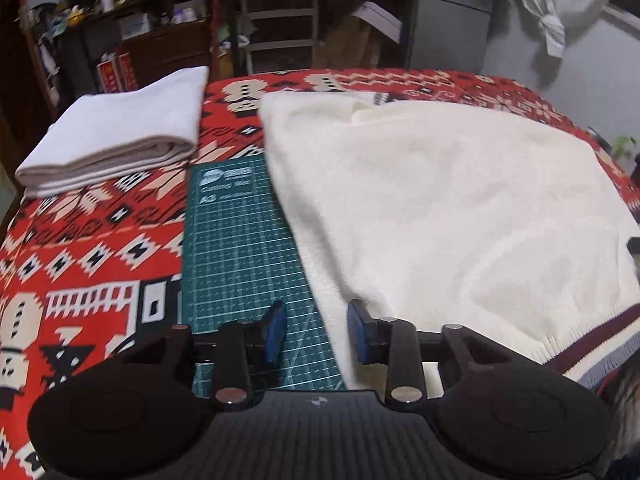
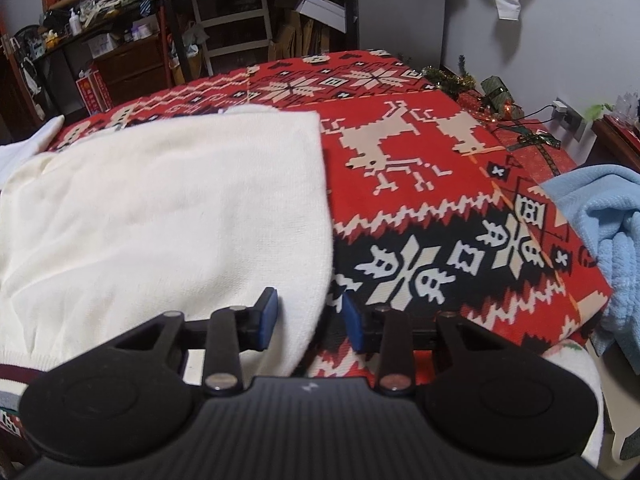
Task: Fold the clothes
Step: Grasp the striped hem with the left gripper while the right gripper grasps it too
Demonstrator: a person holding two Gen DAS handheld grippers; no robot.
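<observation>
A cream knitted sweater [image 1: 432, 200] lies flat on the red patterned tablecloth [image 1: 92, 240], its sides folded in and its striped hem [image 1: 600, 340] at the near edge. The same sweater [image 2: 160, 208] fills the left half of the right wrist view. My left gripper [image 1: 318, 334] is open above the sweater's near left edge, one blue pad over the green cutting mat [image 1: 240, 248]. Over the sweater's near right edge my right gripper [image 2: 306, 318] is open. Neither holds anything.
A folded white garment [image 1: 120, 136] sits at the table's far left. A light blue towel [image 2: 604, 248] is heaped at the right edge. Gift boxes and tinsel [image 2: 496, 96] stand at the far right corner. Cluttered shelves [image 1: 168, 20] line the wall behind.
</observation>
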